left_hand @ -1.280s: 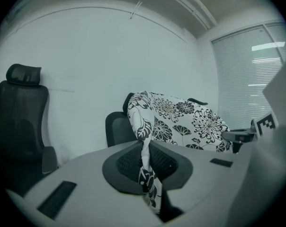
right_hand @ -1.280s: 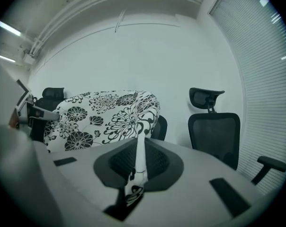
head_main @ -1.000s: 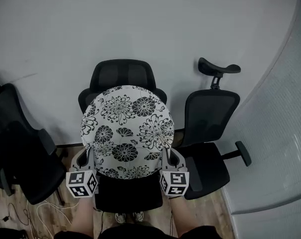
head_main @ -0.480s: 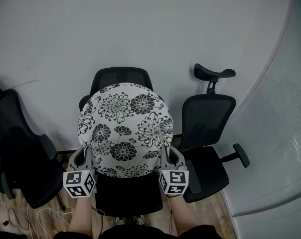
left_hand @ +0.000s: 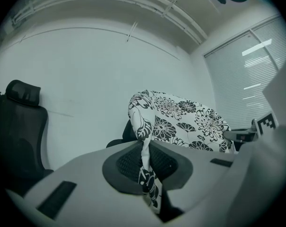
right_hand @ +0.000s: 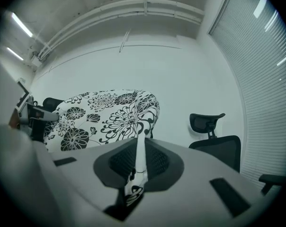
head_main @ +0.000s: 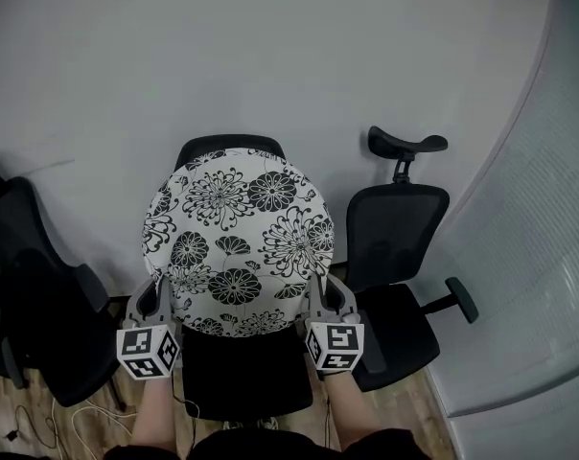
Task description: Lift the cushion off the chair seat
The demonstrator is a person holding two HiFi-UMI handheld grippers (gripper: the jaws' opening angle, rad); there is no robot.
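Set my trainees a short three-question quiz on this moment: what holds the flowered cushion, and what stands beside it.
1. Multiple choice: what is pinched between the jaws of the left gripper? A) an armrest B) the fabric edge of the cushion C) nothing
2. True or false: the right gripper is open and empty.
3. Fill in: in the head view, the chair with the headrest stands to the ____ of the cushion.
Key: 1 B; 2 false (it is shut on the cushion's edge); 3 right.
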